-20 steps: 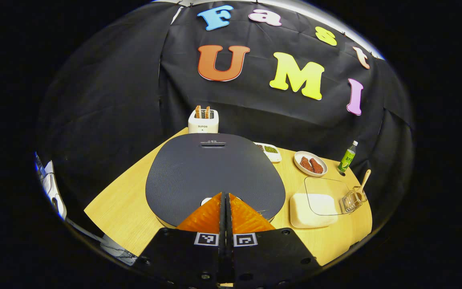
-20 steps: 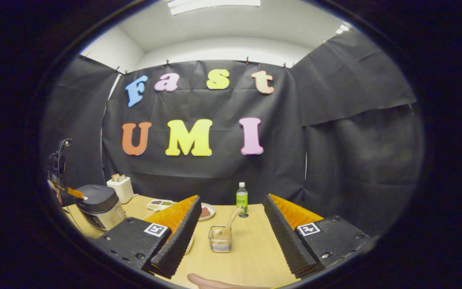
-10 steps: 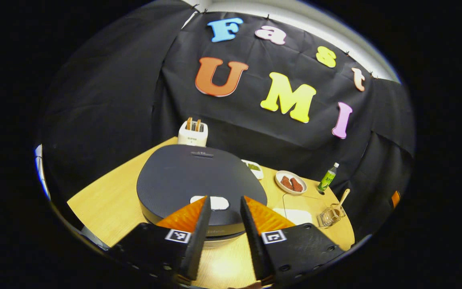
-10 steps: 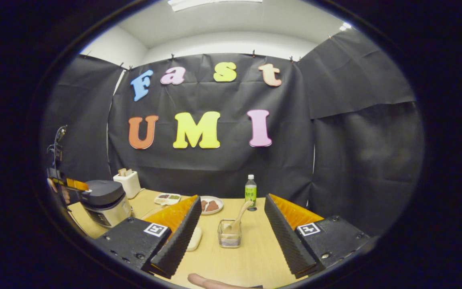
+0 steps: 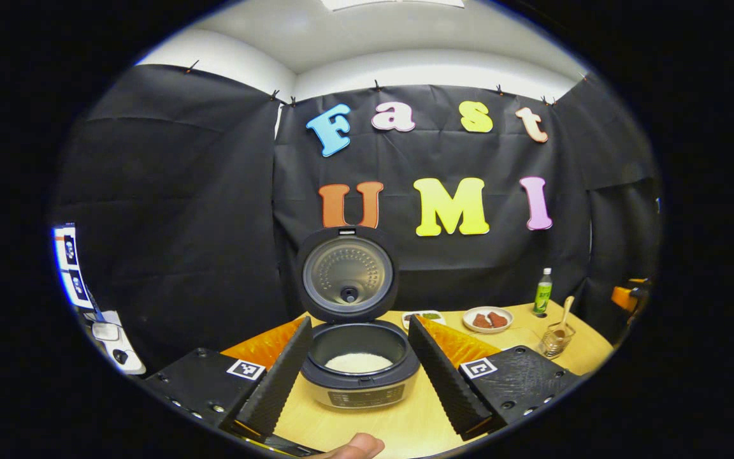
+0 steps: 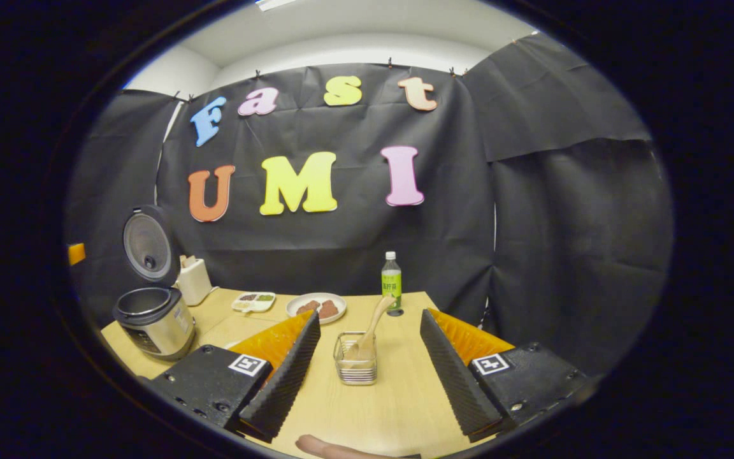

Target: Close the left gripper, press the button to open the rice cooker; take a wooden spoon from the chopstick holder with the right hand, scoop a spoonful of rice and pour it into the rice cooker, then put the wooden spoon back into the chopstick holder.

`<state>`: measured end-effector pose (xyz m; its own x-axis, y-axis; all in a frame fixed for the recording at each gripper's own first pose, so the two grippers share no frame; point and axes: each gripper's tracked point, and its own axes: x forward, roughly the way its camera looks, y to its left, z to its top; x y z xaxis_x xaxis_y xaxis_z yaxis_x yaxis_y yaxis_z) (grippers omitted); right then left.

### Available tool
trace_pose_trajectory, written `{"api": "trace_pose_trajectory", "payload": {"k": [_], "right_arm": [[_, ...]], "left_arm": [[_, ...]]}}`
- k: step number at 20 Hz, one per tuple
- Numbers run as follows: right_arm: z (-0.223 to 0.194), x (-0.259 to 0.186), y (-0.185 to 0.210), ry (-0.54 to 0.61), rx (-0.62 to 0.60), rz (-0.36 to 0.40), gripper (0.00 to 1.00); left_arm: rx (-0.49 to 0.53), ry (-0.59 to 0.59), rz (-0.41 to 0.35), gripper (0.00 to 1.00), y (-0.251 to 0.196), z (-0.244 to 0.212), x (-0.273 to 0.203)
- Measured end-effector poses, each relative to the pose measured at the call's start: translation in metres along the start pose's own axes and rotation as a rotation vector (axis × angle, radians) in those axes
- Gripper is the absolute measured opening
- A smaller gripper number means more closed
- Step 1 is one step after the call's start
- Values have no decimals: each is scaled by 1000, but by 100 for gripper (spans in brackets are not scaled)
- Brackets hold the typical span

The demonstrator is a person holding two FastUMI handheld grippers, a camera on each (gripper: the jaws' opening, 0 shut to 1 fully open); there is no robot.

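Here, the left gripper (image 5: 357,366) has its fingers spread wide, framing the rice cooker (image 5: 359,366), whose lid (image 5: 348,274) stands upright over white rice (image 5: 359,362). The right gripper (image 6: 370,360), likewise spread, faces the chopstick holder (image 6: 355,366) on the table (image 6: 392,408), wooden spoon (image 6: 370,328) leaning inside; farther back, a green bottle (image 6: 391,280).
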<state>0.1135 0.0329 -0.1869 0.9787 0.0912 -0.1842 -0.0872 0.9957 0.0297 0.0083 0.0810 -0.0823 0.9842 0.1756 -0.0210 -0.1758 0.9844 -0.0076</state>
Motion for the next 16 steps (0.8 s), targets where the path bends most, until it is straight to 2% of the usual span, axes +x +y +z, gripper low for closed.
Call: {"api": "trace_pose_trajectory", "payload": {"k": [7,11,14,16], "right_arm": [[-25,65,0,40,25,27,100],[-47,118,-11,82,29,13,100],[-64,159,-24,121,82,5,100],[-74,185,-22,148,106,31,100]], "left_arm": [[7,-2,-38,96,-11,-11,-46],[15,-17,-52,96,-16,-17,-68],[3,-42,-69,96,-24,-17,-83],[12,-55,-75,96,-28,-21,-88]]}}
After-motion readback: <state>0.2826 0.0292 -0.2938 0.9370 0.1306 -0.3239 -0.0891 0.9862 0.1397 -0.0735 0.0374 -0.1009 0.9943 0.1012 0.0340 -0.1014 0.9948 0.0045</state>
